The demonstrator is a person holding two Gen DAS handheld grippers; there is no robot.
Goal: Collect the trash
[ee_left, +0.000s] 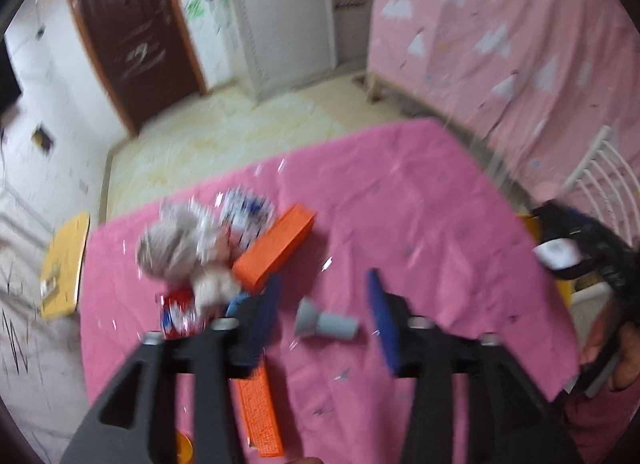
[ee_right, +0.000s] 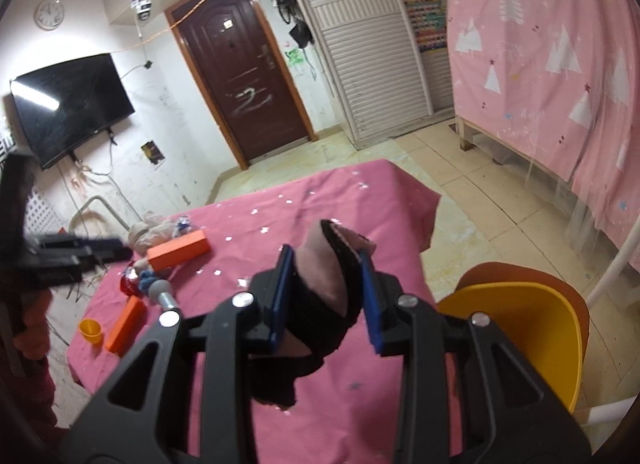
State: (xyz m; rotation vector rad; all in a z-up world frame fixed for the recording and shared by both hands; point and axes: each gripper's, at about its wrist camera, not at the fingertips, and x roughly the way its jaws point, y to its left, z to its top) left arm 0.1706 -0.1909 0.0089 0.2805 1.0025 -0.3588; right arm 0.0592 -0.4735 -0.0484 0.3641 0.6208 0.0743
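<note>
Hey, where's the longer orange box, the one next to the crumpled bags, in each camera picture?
Left wrist view: the orange box lies left of centre, just right of the crumpled bags.
Right wrist view: it lies at middle left, on the pink tablecloth.
Shared landmark: the brown door.
</note>
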